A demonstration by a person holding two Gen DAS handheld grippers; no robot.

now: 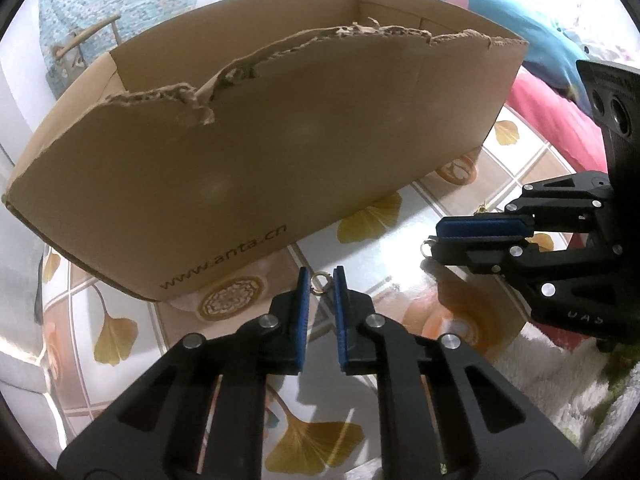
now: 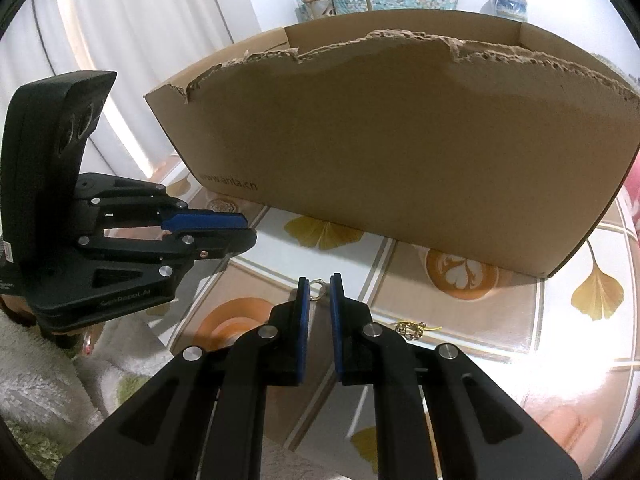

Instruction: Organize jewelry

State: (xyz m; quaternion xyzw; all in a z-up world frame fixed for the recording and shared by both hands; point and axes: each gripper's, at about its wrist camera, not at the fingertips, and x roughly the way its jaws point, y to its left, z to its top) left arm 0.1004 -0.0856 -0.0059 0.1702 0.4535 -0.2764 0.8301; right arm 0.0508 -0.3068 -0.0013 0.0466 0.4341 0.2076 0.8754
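Bright backlight, tabletop glare, fisheye warping

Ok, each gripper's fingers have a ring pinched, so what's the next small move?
Probably lift the right gripper with its right ring above the cardboard box and its torn front wall: the box stands just beyond, taller than the fingertips. The left gripper pinches the left ring likewise.

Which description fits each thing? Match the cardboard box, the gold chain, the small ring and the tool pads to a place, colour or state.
Things:
1. cardboard box
2. gold chain
3. small ring
4. pads of the right tool

Descriptions:
a. blue
b. torn top edge
c. lying on the table beside the tool
d. pinched at the tool's tips

Pairs: 1-b; 2-c; 3-d; 4-a
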